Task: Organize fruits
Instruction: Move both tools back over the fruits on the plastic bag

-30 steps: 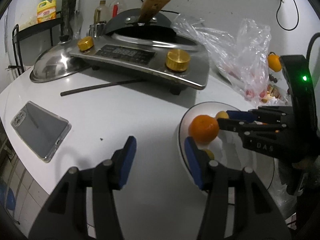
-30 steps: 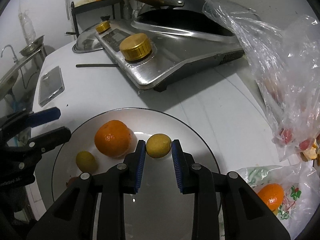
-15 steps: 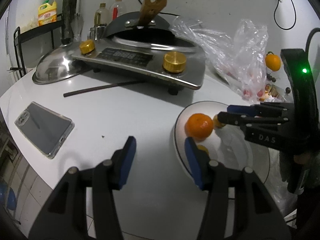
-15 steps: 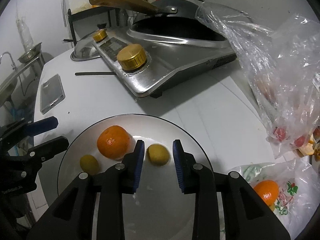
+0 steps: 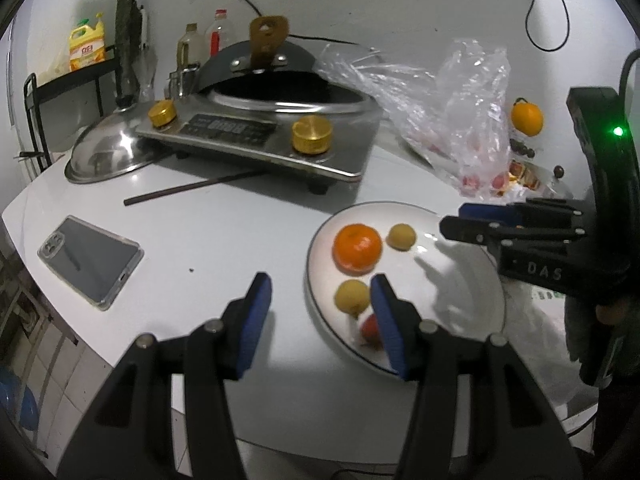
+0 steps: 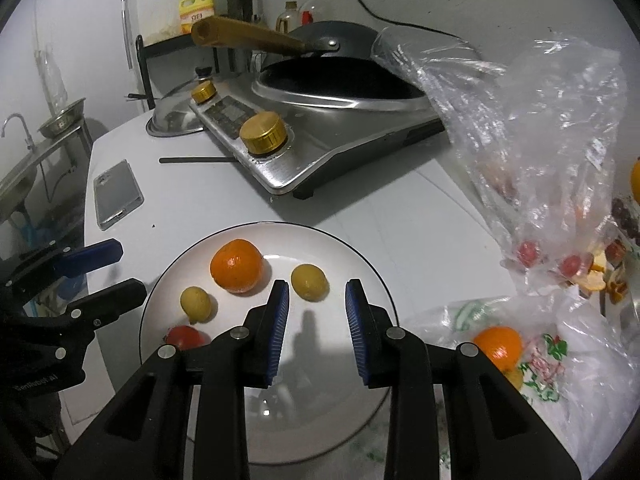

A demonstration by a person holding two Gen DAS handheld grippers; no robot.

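A white plate (image 6: 360, 264) holds an orange (image 6: 237, 266), two small yellow-green fruits (image 6: 308, 282) (image 6: 195, 304) and a small red fruit (image 6: 185, 337). My right gripper (image 6: 316, 328) is open and empty above the plate's near half, just behind the yellow fruit. My left gripper (image 5: 320, 324) is open and empty at the plate's left rim (image 5: 310, 264); its right finger hides part of the red fruit (image 5: 370, 326). Another orange (image 6: 498, 348) lies in a printed bag at the right.
A steel induction cooker (image 6: 320, 148) with a black wok stands behind the plate. A clear plastic bag (image 6: 540, 140) of small red fruit lies at the right. A phone (image 5: 90, 260), a chopstick (image 5: 192, 188) and a steel lid (image 5: 104, 152) lie to the left.
My right gripper let go of the small yellow fruit on the plate, opened wider and drew back and up. My left gripper also pulled back from the plate.
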